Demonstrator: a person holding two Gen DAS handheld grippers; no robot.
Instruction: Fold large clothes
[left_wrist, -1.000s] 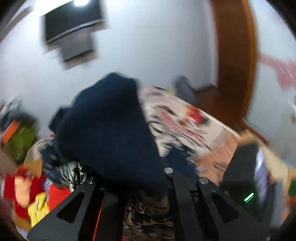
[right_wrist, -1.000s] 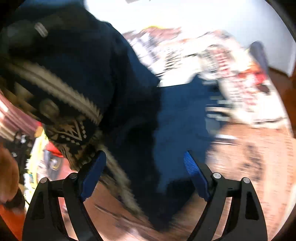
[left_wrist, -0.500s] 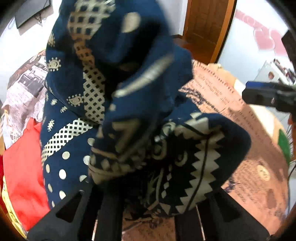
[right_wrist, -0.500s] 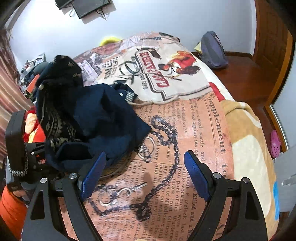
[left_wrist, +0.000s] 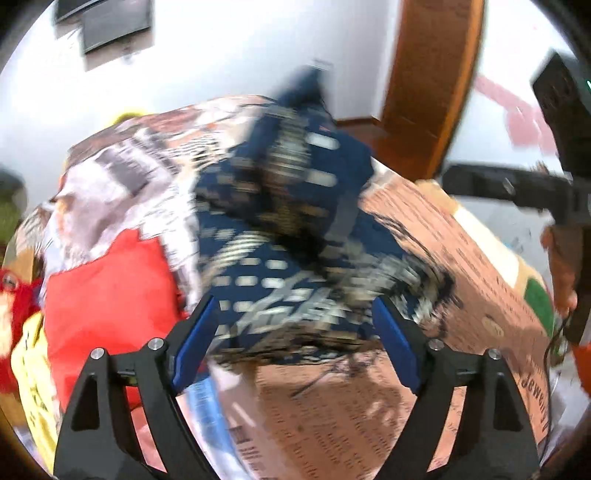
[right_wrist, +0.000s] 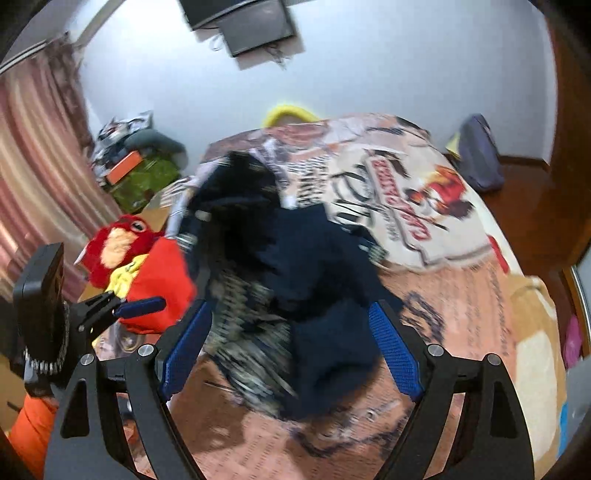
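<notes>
While the navy garment (right_wrist: 295, 280) lies crumpled on the bedspread (right_wrist: 461, 295), both grippers (left_wrist: 295, 343) (right_wrist: 291, 347) gape, released.

The left gripper (left_wrist: 295, 345) has its fingers (left_wrist: 194, 341) spread wide with nothing between them. The right gripper (right_wrist: 290, 347) is likewise parted and holds nothing (its blue-padded fingers (right_wrist: 393, 349) point forward and down).

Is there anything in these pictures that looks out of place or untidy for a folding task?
Yes. The navy patterned garment lies crumpled in a heap on the printed bedspread, not spread flat. Both the left gripper and the right gripper are open and hold nothing. The garment is blurred, so finer detail is unclear.
</notes>
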